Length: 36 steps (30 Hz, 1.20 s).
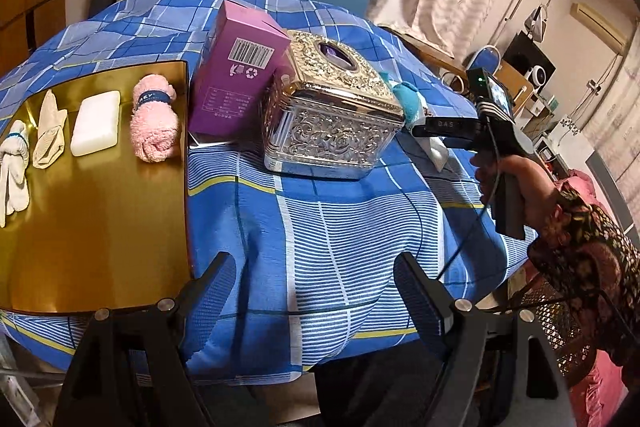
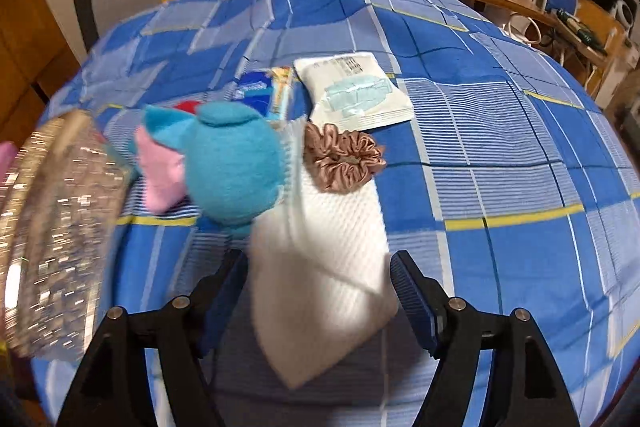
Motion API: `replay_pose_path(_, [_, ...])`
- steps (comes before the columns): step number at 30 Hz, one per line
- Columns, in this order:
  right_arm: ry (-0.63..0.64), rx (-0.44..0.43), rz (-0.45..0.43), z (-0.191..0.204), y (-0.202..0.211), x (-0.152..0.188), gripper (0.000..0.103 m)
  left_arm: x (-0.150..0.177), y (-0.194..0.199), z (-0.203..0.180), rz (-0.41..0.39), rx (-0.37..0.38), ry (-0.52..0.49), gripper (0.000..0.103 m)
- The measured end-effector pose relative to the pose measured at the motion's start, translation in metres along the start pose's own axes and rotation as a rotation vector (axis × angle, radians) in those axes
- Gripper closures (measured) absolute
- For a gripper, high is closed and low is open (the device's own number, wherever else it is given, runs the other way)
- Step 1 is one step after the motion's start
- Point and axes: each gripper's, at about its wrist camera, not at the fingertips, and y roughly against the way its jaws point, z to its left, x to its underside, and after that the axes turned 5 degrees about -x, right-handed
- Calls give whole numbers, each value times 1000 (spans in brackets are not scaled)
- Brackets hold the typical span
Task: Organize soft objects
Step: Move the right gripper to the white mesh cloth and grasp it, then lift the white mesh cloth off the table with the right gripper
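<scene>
Locate the white folded cloth point(image 2: 324, 267) in the right wrist view. It lies flat on the blue checked tablecloth point(image 2: 500, 167), and its near part sits in the gap between your right gripper point(image 2: 316, 291) fingers. The left finger stands just beside the cloth's left edge, and the right finger point(image 2: 412, 291) stands beside its right corner. Your right fingers are spread apart and do not press on the cloth. The view is motion-blurred, so you cannot tell whether either finger touches it.

Note the neighbouring items. A pinkish-brown scrunchie point(image 2: 344, 157) rests on the cloth's far end. A blue plush toy point(image 2: 232, 163) with pink ears lies just left of the cloth, overlapping its edge. A white sealed packet point(image 2: 356, 91) lies beyond the scrunchie. A silver embossed tissue box point(image 2: 52, 227) fills the left edge of this view.

Check the left wrist view. Your left gripper point(image 1: 316, 291) fingers are spread wide over bare tablecloth with nothing between them. To their left, a gold tray point(image 1: 100, 227) on the table carries a white banded sock bundle point(image 1: 14, 163), a cream cloth point(image 1: 48, 131), a white sponge block point(image 1: 96, 123) and a pink rolled towel point(image 1: 154, 123). A purple carton point(image 1: 240, 75) stands between the tray and the tissue box.
</scene>
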Motion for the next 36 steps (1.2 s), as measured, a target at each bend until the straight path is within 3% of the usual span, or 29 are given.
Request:
replay_pose_path(2, [-7,-6,2,-4,-5,-2,36,-1,-2,-1,7,-1,3,21])
replay_pose_path(5, [3,-7,6,-10,-5,-3,57,-4,-6,-4,16,-7,1,21])
replay_pose_path(7, [16,-43,21,-15,-1,-4,84,-6,-10,-8,22,-2,-2,21])
replay_pose_path(9, [16,-53,38,-20,3,-2,88,-10,-13,-14,26,-2,-14,21])
replay_pose_path(14, [17,-80,33,-32,28,9,90,-19,-15,-35,18,29,-59,21])
replay_pose_path(18, [109,-16,-24,-38,60,23,91,-27,-16,-56,12,54,-105,21])
replay_pose_path(22, [254,153,-119,-38,83,41,91,-39,-21,-82,7,77,-145,21])
replay_pose_path(24, [353,247,-127,-30,85,51,91,-49,-26,-99,5,90,-173,21])
replay_pose_path(26, [515,424,-149,-14,83,63,91,-59,-29,-114,-6,100,-193,21])
replay_pose_path(27, [564,442,-157,-9,84,66,91,-64,-32,-121,-12,100,-199,21])
replay_pose_path(33, [389,264,-125,-31,88,52,91,-84,-56,-154,2,93,-217,21])
replay_pose_path(36, [302,189,-156,-44,98,47,91,-91,-74,-163,37,91,-201,21])
